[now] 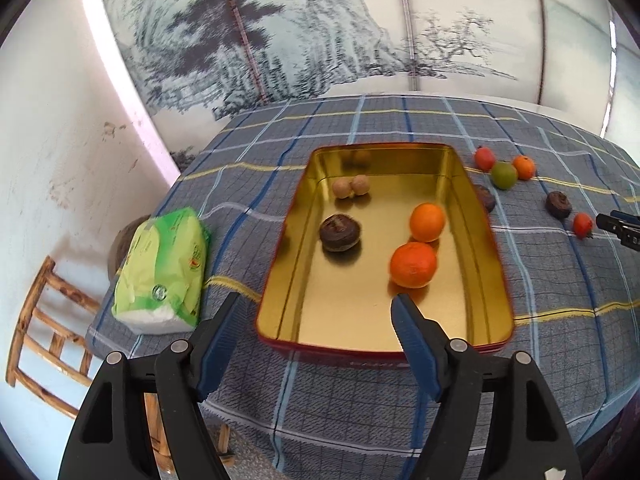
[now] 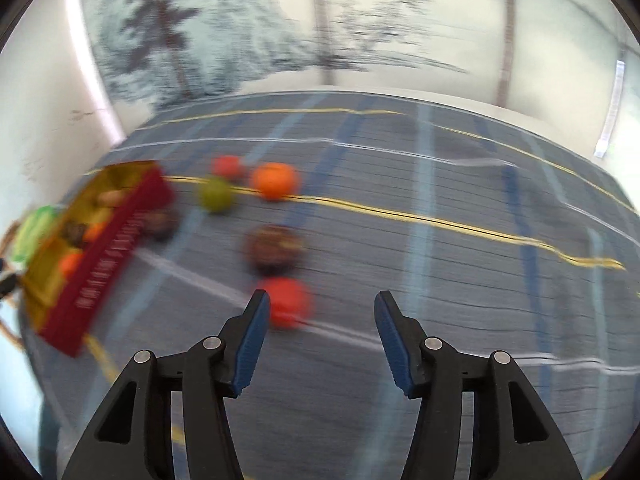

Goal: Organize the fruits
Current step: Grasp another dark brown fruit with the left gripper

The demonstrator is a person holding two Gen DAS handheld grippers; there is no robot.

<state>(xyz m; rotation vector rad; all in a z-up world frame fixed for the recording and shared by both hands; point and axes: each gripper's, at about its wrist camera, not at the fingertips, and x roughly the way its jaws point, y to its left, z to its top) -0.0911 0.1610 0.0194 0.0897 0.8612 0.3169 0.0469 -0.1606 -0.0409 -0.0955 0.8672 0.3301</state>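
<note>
A gold-lined red tin [image 1: 486,240] sits on the checked cloth. It holds two oranges [image 1: 413,265], a dark brown fruit [image 1: 340,233] and two small tan fruits [image 1: 351,186]. My left gripper [image 1: 316,306] is open and empty over the tin's near end. Right of the tin lie a red fruit [image 1: 484,158], a green fruit [image 1: 504,175], an orange [image 1: 524,167], two dark fruits [image 1: 559,203] and a small red fruit [image 1: 582,224]. My right gripper [image 2: 320,300] is open and empty, with a red fruit [image 2: 289,303] just beyond its left finger. The right wrist view is blurred.
A green and white tissue pack [image 1: 162,272] lies left of the tin near the table's edge. A wooden chair [image 1: 48,336] stands below the left edge. The painted screen [image 1: 320,32] rises behind the table. The tin also shows at the left of the right wrist view [image 2: 108,256].
</note>
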